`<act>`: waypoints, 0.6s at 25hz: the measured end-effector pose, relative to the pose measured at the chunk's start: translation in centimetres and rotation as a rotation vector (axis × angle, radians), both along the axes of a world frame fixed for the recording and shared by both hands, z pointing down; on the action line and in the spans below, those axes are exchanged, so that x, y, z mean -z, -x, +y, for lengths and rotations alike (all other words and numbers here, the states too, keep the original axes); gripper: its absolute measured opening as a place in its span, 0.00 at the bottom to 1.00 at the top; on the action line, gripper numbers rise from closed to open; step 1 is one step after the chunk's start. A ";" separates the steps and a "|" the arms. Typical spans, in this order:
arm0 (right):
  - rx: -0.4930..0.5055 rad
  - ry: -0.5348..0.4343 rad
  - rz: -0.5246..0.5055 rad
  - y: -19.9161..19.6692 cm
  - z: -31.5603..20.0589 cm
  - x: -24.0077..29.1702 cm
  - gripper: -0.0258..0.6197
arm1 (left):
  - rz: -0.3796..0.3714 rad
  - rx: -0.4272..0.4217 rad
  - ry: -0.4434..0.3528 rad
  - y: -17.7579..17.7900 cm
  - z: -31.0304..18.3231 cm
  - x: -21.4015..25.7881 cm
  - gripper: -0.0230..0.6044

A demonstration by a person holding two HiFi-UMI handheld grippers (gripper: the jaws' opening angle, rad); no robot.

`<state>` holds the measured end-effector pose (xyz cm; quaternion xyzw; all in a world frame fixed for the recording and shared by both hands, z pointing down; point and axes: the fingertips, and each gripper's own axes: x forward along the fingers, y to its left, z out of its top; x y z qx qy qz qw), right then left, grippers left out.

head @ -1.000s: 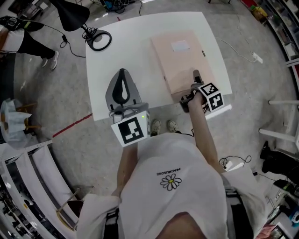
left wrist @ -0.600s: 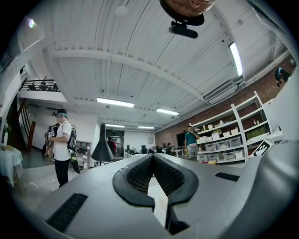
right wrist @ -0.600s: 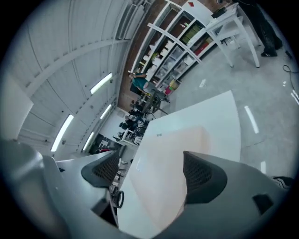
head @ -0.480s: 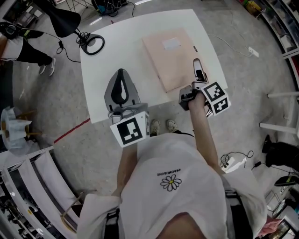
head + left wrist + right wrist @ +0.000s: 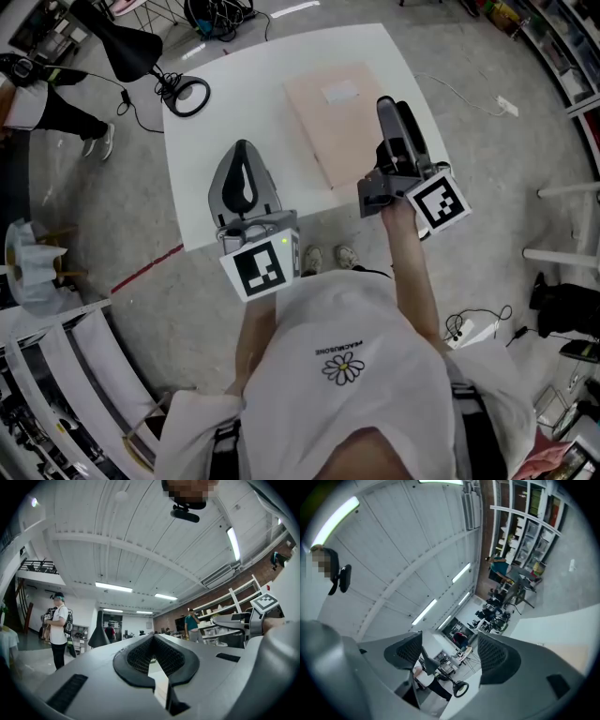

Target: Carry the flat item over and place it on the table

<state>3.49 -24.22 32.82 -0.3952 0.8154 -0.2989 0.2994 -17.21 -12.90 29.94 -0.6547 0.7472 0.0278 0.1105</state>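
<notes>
The flat item (image 5: pixel 339 114), a pale pink envelope with a white label, lies flat on the white table (image 5: pixel 246 82), right of its middle. My right gripper (image 5: pixel 392 114) is lifted above the item's right edge and points upward. In the right gripper view (image 5: pixel 450 649) its jaws stand apart with only the room between them, so it is open and empty. My left gripper (image 5: pixel 243 148) hovers over the table's near left part, left of the item. Its jaw tips meet in the left gripper view (image 5: pixel 153 638), shut on nothing.
A coiled black cable (image 5: pixel 190 94) lies at the table's far left corner beside a black lamp shade (image 5: pixel 131 47). A person (image 5: pixel 42 89) stands on the floor to the left. A white plug strip (image 5: pixel 507 102) lies on the floor to the right.
My right gripper has come off the item's near right corner and swung upward. The item has stayed flat on the table. The left gripper has hardly moved.
</notes>
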 end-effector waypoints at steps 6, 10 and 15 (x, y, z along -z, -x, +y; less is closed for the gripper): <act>0.026 -0.267 0.259 2.8 2.4 4.0 0.62 | -0.008 -0.001 -0.026 -0.1 0.5 1.2 0.06; 0.047 -0.358 0.356 4.3 3.9 4.5 0.62 | -0.017 -0.007 -0.034 -0.5 0.8 1.5 0.06; 0.065 -0.414 0.470 5.9 4.9 4.3 0.62 | 0.000 -0.002 -0.041 -0.3 0.9 1.7 0.06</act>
